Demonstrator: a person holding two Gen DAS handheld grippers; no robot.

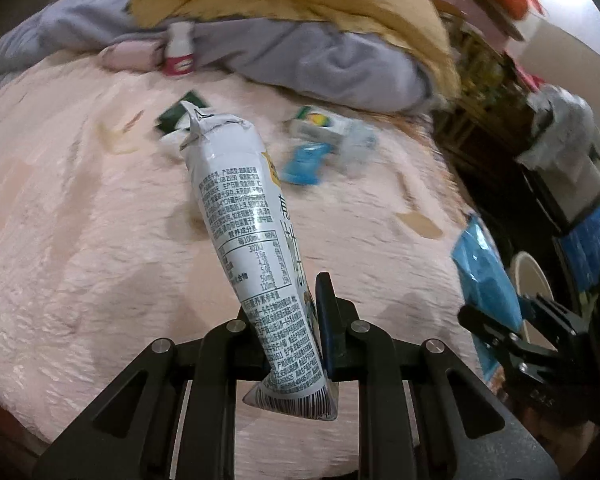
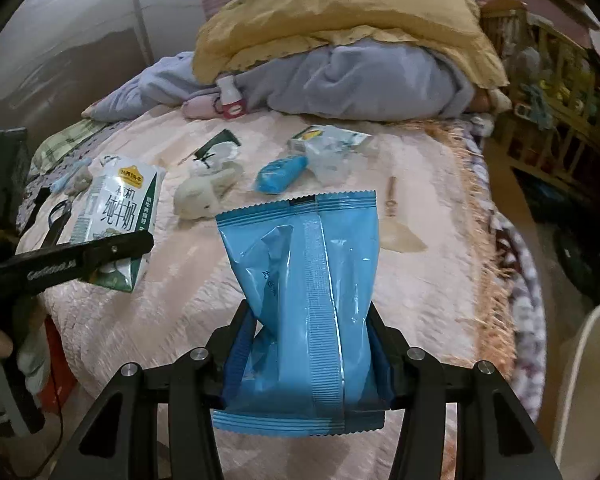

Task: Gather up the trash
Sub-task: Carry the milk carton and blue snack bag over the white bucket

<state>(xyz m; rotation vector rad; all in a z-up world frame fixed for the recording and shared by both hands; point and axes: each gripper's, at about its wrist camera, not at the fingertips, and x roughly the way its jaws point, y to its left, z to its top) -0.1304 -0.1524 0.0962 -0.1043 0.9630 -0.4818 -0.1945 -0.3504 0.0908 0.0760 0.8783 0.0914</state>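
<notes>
My left gripper (image 1: pixel 290 340) is shut on a white milk carton (image 1: pixel 244 232), flattened, held above the pink bed cover; it also shows in the right wrist view (image 2: pixel 116 208) at the left. My right gripper (image 2: pixel 306 344) is shut on a blue plastic wrapper (image 2: pixel 304 280), which also shows in the left wrist view (image 1: pixel 484 268) at the right. On the bed lie a small blue packet (image 2: pixel 280 174), a clear crumpled wrapper with a small box (image 2: pixel 328 148), a dark green packet (image 2: pixel 216 146) and a small white and red bottle (image 2: pixel 230 98).
A pink bed cover (image 2: pixel 420 280) spans both views. A grey blanket (image 2: pixel 360 80) and a yellow quilt (image 2: pixel 340 12) are heaped at the far end. A white plush toy (image 2: pixel 204 196) lies mid-bed. A white round bin rim (image 2: pixel 580 380) stands at the right of the bed.
</notes>
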